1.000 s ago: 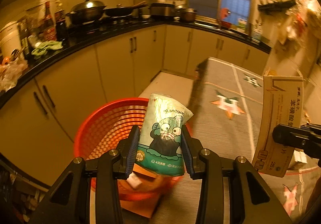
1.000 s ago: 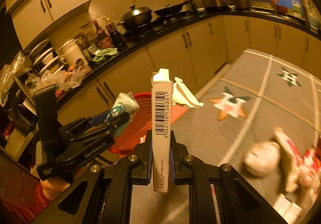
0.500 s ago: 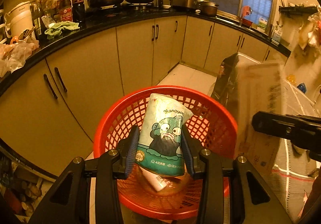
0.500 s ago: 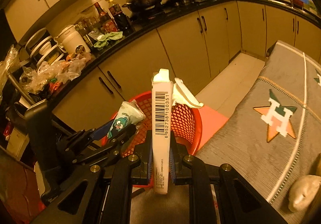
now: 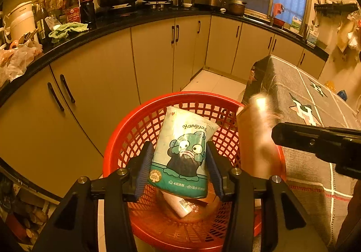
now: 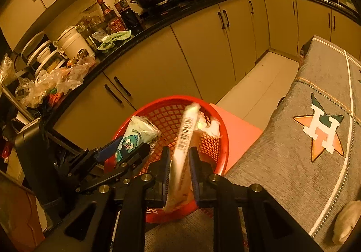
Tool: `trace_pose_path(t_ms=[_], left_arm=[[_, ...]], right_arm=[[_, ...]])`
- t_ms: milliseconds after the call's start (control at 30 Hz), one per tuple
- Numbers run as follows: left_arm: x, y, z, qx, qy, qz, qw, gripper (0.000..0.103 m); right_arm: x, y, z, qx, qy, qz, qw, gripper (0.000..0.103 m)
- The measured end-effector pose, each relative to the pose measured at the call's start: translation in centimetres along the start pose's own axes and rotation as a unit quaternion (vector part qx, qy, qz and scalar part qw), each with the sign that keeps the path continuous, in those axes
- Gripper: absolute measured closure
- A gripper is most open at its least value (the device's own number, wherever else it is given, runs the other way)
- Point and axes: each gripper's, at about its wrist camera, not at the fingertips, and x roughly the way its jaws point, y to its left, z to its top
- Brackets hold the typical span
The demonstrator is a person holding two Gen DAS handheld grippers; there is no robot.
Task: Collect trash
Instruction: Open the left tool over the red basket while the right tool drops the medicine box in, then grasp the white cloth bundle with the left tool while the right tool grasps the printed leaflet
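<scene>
Right gripper [image 6: 179,169] had let go: jaws stood apart w/ a visible gap each side of the carton [image 6: 183,150], which 0.5 s ago was pinched upright and sharp. Now carton was tilted, motion-blurred, its torn top flap leaning over the basket [image 6: 223,139]. Judged mid-drop, not yet landed. Left wrist view agreed: carton [image 5: 257,139] a smeared streak at the basket's [image 5: 108,161] right rim, beside the right gripper's [image 5: 315,141] black body.

Left gripper [image 5: 178,170] stayed clenched on the tissue pack [image 5: 182,157]; pads touched both sides, pack upright, same pose as 0.5 s and 1.0 s ago. In right wrist view the tissue pack [image 6: 137,136] and left gripper [image 6: 125,150] sat over the basket's left half.

Also changed vs 1.0 s ago: both grippers went from over the cloth-covered surface [image 6: 304,161] to over the basket, which sat on the floor just off the surface's edge, near the cabinets [image 5: 158,53].

Basket contents: a white tube-like item [image 5: 178,205] and smth brownish at the bottom; can't tell more.

Meaning for task: carton likely disposed if it cleared the rim; risk it clips the right rim and tips out. Tissue pack looked next, position already good for release. More rubbish on the surface: pale lump [image 6: 345,222] at its near edge, so task not done.
</scene>
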Motion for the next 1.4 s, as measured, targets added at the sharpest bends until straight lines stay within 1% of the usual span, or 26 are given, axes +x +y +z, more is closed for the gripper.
trace_pose_path(t_ms=[33, 133, 167, 200, 267, 333, 467, 600, 900, 967, 1000, 1100, 1233, 1400], left_arm=[[0.0, 0.0, 0.0, -0.001, 0.0, 0.0, 1.0, 0.055], [-0.2, 0.0, 0.0, -0.003, -0.001, 0.0, 1.0, 0.054], [-0.3, -0.1, 0.1, -0.003, -0.002, 0.001, 1.0, 0.049], [-0.5, -0.2, 0.1, -0.003, -0.004, 0.002, 1.0, 0.042], [-0.8, -0.3, 0.1, -0.002, -0.01, 0.006, 0.9999, 0.038], [-1.1, -0.7, 0.2, 0.003, -0.016, 0.011, 0.9998, 0.038], [-1.9, -1.4, 0.2, 0.008, -0.019, 0.009, 0.9997, 0.038], [-2.6, -2.1, 0.2, 0.013, -0.025, 0.006, 0.9996, 0.037], [-4.3, -4.8, -0.4, 0.036, -0.032, 0.001, 0.9988, 0.037], [-4.6, -5.5, -0.6, 0.044, -0.032, 0.0, 0.9985, 0.037], [-4.7, -5.9, -0.7, 0.048, -0.032, -0.001, 0.9983, 0.037], [-5.0, -7.2, -1.0, 0.059, -0.03, -0.006, 0.9978, 0.037], [-5.5, -9.2, -1.7, 0.076, -0.024, -0.02, 0.9967, 0.037], [-5.8, -13.1, -2.8, 0.112, -0.014, -0.051, 0.9923, 0.037]], right_arm=[[-0.2, -0.1, 0.0, 0.002, -0.002, 0.002, 1.0, 0.08], [-1.3, -0.2, -0.2, 0.003, -0.014, -0.001, 1.0, 0.08], [-1.5, -0.1, -0.2, 0.003, -0.016, -0.001, 1.0, 0.08], [-1.9, -0.1, -0.3, 0.003, -0.02, -0.001, 1.0, 0.08], [-2.9, -0.2, -0.5, 0.004, -0.028, -0.008, 1.0, 0.08], [-3.7, -0.3, -0.8, 0.007, -0.034, -0.01, 0.999, 0.08], [-5.5, -0.8, -1.8, 0.015, -0.043, -0.013, 0.999, 0.079], [-7.2, -1.3, -2.8, 0.019, -0.053, -0.021, 0.998, 0.074], [-10.1, -3.1, -5.4, 0.031, -0.066, -0.042, 0.996, 0.073], [-10.6, -3.6, -6.0, 0.036, -0.066, -0.047, 0.996, 0.07], [-10.8, -3.9, -6.3, 0.04, -0.067, -0.052, 0.996, 0.065], [-11.6, -4.9, -7.2, 0.048, -0.07, -0.062, 0.994, 0.064], [-13.7, -6.4, -8.7, 0.057, -0.079, -0.075, 0.992, 0.064], [-17.8, -9.5, -10.7, 0.085, -0.102, -0.101, 0.986, 0.064]])
